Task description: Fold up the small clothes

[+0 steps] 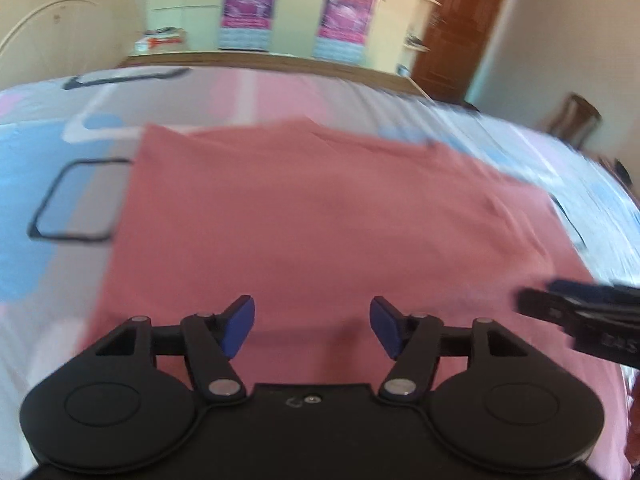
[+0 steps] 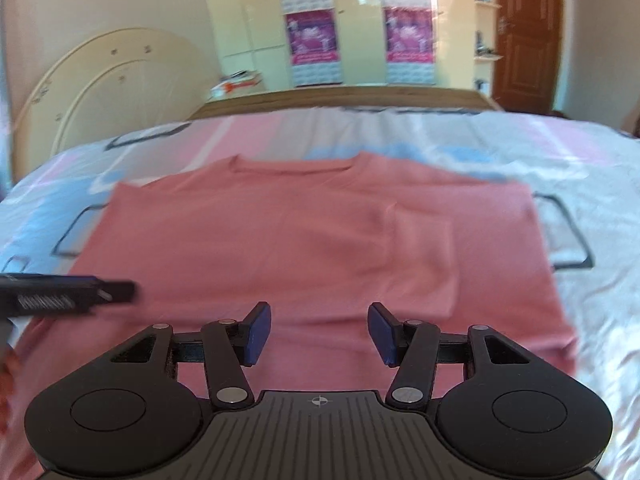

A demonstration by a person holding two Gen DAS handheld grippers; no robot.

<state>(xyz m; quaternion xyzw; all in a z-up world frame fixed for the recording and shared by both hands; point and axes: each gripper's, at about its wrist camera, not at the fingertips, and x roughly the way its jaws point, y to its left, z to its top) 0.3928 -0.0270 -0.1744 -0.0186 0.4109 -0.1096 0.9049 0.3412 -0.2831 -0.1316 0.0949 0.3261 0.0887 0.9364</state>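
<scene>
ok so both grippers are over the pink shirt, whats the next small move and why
Probably lower both and pinch the near hem. The left gripper and right gripper are open, holding nothing, above the near edge of the pink shirt, which lies flat on the bedsheet, sleeves seemingly folded in, collar at the far end.

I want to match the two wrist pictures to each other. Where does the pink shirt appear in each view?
Left wrist view: the pink shirt fills the centre, spread on the bed sheet, beyond the open left gripper.
Right wrist view: the pink shirt lies in the centre, neckline at the far edge, beyond the open right gripper.
Shared landmark: the pink posters on the far wall.
</scene>
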